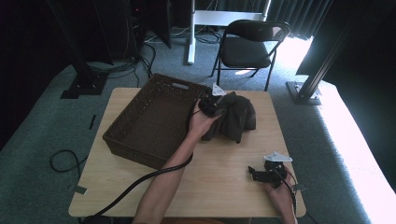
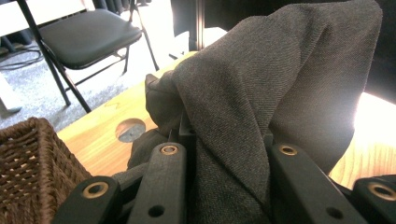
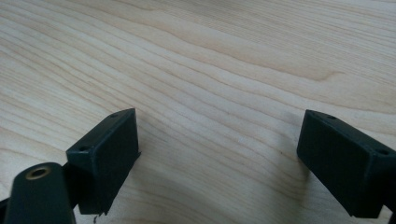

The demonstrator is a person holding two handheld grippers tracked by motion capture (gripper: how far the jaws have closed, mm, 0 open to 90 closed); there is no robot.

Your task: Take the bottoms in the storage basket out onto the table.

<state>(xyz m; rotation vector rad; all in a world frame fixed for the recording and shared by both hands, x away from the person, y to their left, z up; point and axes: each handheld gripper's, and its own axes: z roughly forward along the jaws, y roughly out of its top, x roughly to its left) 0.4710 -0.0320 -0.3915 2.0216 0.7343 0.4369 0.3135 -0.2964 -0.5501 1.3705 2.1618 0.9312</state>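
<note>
A pale wooden bench [image 1: 219,172] stands on grey carpet [image 1: 42,126] in a dark room, with a black folding chair [image 1: 250,46] beyond it at twelve o'clock. At ten o'clock on the bench sits a brown wicker basket [image 1: 149,123]. Just right of it, at one o'clock, lies a dark grey cloth [image 1: 236,119]; the left gripper [image 1: 211,105] has its fingers [image 2: 168,179] clamped shut on a fold of it. At five o'clock the right gripper [image 1: 261,173] rests on bare wood, fingers [image 3: 105,154] spread wide, holding nothing.
</note>
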